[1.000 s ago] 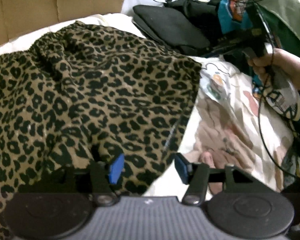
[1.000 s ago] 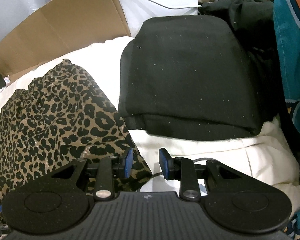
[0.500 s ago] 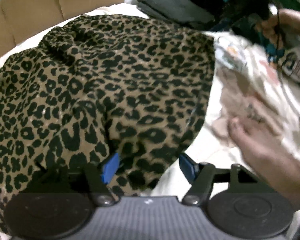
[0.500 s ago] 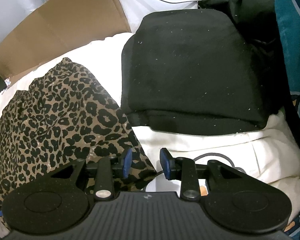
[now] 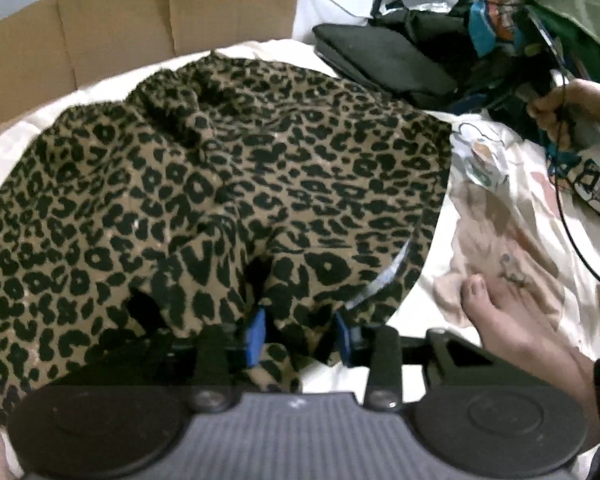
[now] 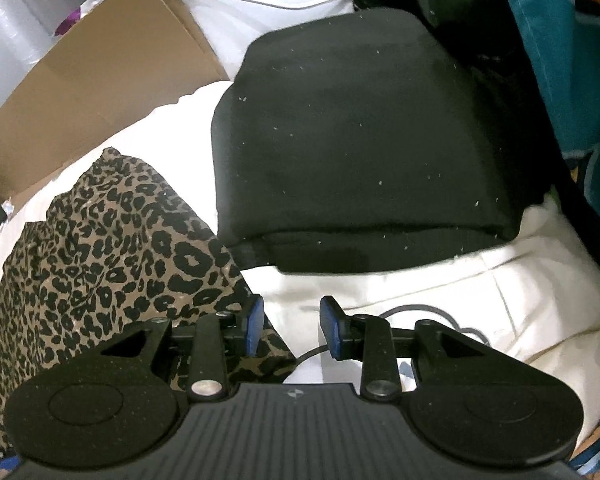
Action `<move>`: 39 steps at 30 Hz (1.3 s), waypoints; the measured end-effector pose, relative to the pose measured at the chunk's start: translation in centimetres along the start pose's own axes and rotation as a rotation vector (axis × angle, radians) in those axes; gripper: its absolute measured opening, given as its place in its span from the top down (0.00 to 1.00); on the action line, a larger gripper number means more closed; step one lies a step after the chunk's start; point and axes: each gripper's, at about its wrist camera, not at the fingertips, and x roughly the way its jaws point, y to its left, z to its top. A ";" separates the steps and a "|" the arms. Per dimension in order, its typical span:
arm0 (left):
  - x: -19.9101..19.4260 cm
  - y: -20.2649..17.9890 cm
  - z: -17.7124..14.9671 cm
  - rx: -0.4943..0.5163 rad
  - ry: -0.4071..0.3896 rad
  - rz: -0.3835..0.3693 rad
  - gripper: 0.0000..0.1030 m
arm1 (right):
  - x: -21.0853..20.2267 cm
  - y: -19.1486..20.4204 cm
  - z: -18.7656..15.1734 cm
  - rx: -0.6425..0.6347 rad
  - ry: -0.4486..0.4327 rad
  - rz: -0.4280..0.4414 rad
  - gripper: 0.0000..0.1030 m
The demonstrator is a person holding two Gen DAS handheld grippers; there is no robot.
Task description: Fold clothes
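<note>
A leopard-print garment (image 5: 228, 184) lies rumpled over a white sheet (image 5: 100, 92). My left gripper (image 5: 299, 337) sits at the garment's near edge. Its jaws are closing, and a bunched fold of the print fills the gap between the blue pads (image 5: 256, 336). In the right wrist view the same garment (image 6: 112, 248) lies to the left. My right gripper (image 6: 293, 330) stands open over the white sheet (image 6: 420, 280). Only a thin black cable (image 6: 416, 309) runs under the gap. The garment's corner lies beneath its left finger.
A folded black garment (image 6: 360, 152) rests just beyond the right gripper, with teal fabric (image 6: 548, 60) at the right. Brown cardboard (image 5: 120, 36) stands at the back. A person's bare foot (image 5: 512, 320) rests on patterned bedding (image 5: 508, 216). A hand (image 5: 568, 104) holds the other gripper.
The left jaws have narrowed onto the garment's near fold and the fabric now bunches between the pads. The right gripper has rolled slightly but stays where it was.
</note>
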 end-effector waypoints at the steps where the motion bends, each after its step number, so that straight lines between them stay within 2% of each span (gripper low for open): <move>1: -0.1 -0.1 0.1 0.005 -0.004 0.003 0.63 | 0.2 -0.1 -0.1 0.007 0.003 0.003 0.63; 9: 0.3 -0.9 0.7 0.058 0.000 0.033 0.63 | 1.4 0.7 -0.8 -0.002 0.036 0.035 0.63; 20: -0.3 -2.6 0.5 0.164 -0.039 0.121 0.61 | 1.7 0.6 -1.2 -0.004 0.053 0.044 0.63; 22: -0.3 -2.7 0.4 0.171 -0.041 0.123 0.64 | 1.7 0.6 -1.2 -0.004 0.055 0.044 0.63; 23: -0.3 -2.6 0.3 0.166 -0.041 0.112 0.69 | 1.8 0.6 -1.3 -0.005 0.056 0.045 0.63; 24: -0.3 -2.6 0.3 0.160 -0.040 0.101 0.86 | 1.8 0.6 -1.3 -0.005 0.056 0.045 0.63; 25: -0.3 -2.5 0.3 0.153 -0.039 0.091 0.97 | 1.8 0.6 -1.3 -0.005 0.057 0.046 0.63; 29: -1.2 -2.0 0.0 0.097 -0.048 0.063 0.97 | 1.6 0.5 -1.2 -0.003 0.054 0.050 0.63; 32: -1.7 -1.2 -0.9 0.013 -0.036 0.040 0.98 | 1.5 0.3 -1.1 0.004 0.049 0.065 0.63; 39: -2.4 -0.5 -2.1 -0.059 -0.024 0.029 0.98 | 1.8 0.1 -0.6 0.017 0.039 0.106 0.63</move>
